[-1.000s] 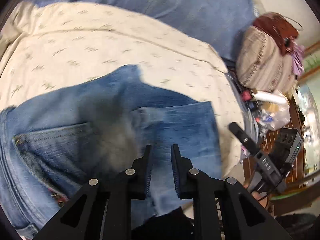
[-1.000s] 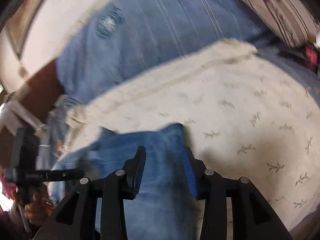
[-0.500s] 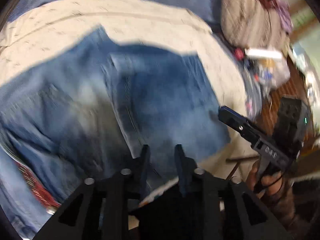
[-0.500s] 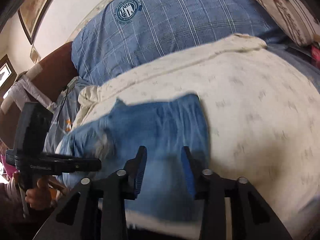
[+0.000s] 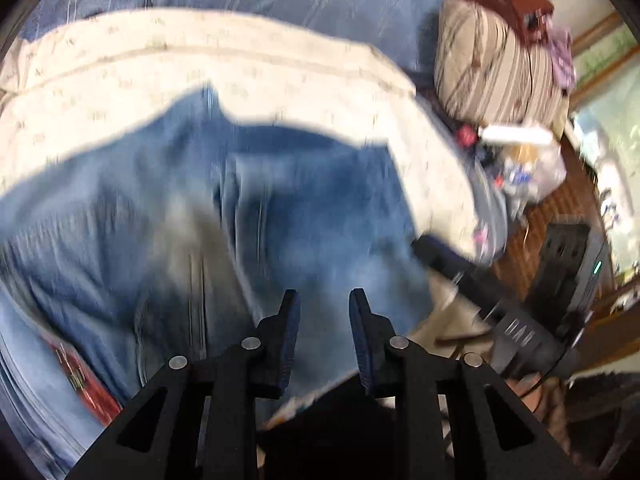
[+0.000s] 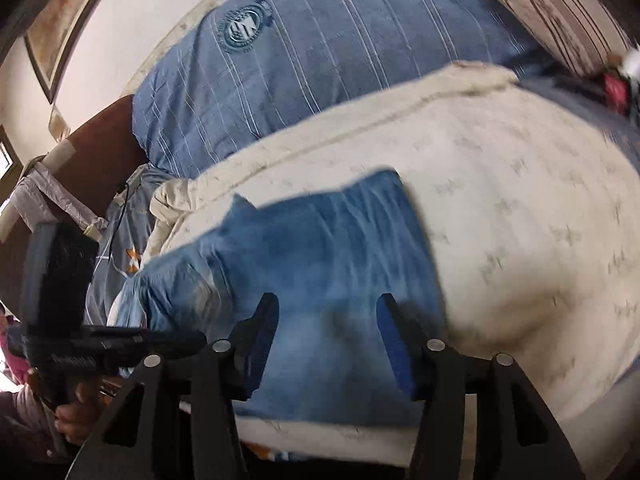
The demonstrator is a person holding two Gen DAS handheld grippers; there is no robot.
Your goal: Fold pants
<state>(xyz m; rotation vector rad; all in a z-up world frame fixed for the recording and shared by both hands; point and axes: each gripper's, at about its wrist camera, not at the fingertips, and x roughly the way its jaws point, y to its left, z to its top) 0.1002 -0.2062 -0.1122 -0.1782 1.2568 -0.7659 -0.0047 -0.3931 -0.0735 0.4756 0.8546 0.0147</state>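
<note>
So your jeans (image 6: 320, 256) are sitting folded on the cream bedspread (image 6: 520, 208), near the front edge of the bed, with the blue striped pillow (image 6: 340, 52) up behind them. That's a decent spot, flat and within easy reach of both tools.

Your right gripper (image 6: 326, 340) hangs just over the near end of the denim and its jaws are opening, medium-wide. Cloth shows in the gap but the pads aren't pinching it, so I'd read that as you letting go after laying the fold down.

Your left gripper (image 5: 323, 336) is set narrower, with a clear gap between the pads. It's over the near edge too, and the denim behind it looks loose, not clamped. The view is pretty blurry, so I can't tell if a pad brushes the fabric.

From the left wrist view the pants (image 5: 248, 216) look like a doubled stack with one corner poking up toward the pillow, probably why both tools are parked at the near hem: that's the edge you'd grab for another fold.
</note>
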